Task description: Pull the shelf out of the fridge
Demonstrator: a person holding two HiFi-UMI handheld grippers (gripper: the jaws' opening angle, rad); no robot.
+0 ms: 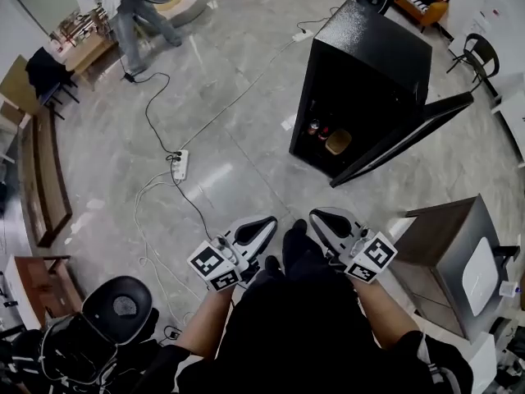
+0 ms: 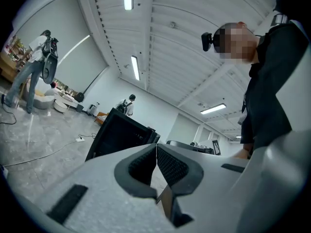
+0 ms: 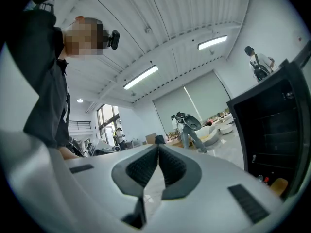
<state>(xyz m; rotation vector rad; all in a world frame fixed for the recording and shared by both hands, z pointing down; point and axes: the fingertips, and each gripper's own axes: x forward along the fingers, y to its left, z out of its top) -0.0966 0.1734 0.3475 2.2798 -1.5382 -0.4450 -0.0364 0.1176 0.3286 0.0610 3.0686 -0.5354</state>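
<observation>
Left gripper and right gripper, both pressed together and empty, hover well apart from the open black fridge across the floor, where a hasty tug on its unseen shelf could topple the small items stored low inside.

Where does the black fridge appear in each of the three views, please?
Head view: fridge upper right of centre, door swung open.
Left gripper view: fridge left of centre, low in the picture.
Right gripper view: fridge at the right edge, inside showing.
Shared landmark: the bending person in a white top, seen in all three.
</observation>
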